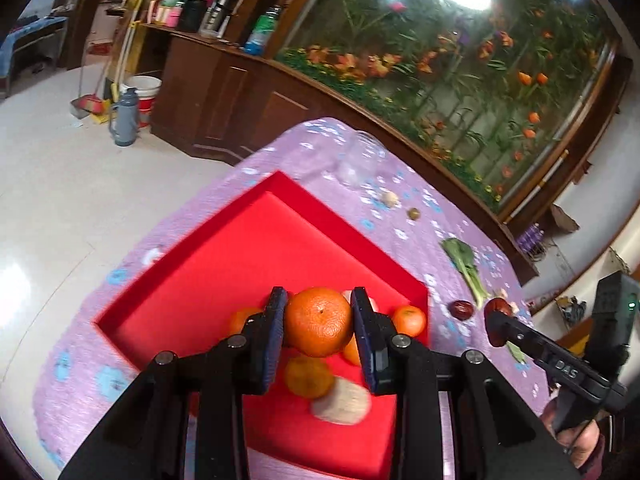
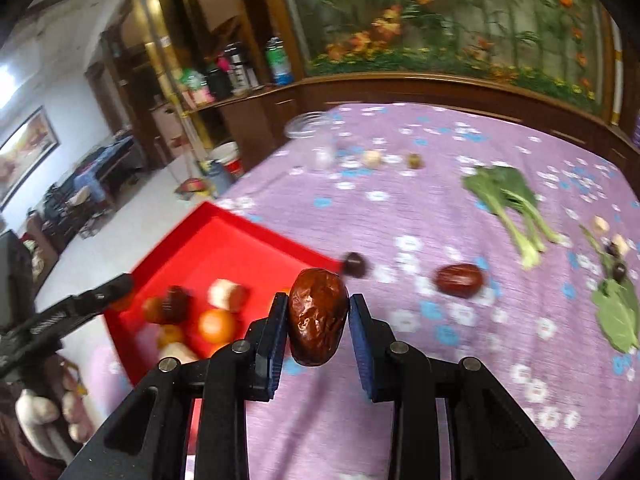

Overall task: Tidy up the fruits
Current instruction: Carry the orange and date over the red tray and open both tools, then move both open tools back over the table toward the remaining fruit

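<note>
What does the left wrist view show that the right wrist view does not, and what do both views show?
Only the left wrist view shows the left tongs holding an orange above the red tray.

Only the right wrist view shows the second leafy green at the right edge.

Both show the tray, the right tongs holding a red date, and another date lying on the purple cloth.

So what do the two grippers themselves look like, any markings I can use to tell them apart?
Both look alike: the left gripper and right gripper have matte black angular linkage arms with round silver pivot pins and dark blue ribbed pads. Seen from the left wrist, the right gripper's body carries white lettering, too small to read reliably, and a small green light. No cables show.
</note>
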Tool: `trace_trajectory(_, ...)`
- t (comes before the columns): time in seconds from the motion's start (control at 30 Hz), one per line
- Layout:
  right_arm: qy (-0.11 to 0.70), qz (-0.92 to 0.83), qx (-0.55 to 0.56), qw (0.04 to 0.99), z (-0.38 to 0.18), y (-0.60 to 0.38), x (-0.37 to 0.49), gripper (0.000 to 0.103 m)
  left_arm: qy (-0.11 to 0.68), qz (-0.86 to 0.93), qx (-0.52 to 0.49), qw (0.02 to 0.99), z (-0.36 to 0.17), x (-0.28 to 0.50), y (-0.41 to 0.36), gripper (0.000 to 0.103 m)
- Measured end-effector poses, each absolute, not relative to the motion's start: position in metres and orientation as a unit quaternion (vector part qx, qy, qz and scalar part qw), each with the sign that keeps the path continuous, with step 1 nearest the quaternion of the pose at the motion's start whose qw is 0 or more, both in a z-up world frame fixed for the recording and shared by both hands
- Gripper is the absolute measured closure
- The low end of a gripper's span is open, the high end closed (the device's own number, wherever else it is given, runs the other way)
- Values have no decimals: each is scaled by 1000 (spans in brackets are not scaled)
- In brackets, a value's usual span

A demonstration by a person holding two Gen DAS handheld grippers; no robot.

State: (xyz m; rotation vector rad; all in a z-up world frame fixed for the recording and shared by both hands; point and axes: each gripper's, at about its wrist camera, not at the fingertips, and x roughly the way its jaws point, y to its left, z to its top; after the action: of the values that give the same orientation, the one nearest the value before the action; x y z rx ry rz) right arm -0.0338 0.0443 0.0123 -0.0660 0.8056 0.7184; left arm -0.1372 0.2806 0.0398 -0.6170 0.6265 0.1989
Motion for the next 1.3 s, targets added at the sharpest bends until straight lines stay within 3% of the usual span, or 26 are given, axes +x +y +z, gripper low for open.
trace_trajectory(0.7,440,392,-53,806,-47,134,-17,69,356,116,-272,886,18,-74,300,71)
trace_trajectory(0.83,440,395,-50,805,-50,138,-17,69,356,117,-278,884,16,-73,301,59)
trace_trajectory(0.97,438,396,-38,806,-49,135,-16,55,349,125,-288,883,19,-79,305,49)
trace_trajectory(1.3,419,393,-21,818,-33,110,-32,54,328,122,-312,883,36,-105,296,41)
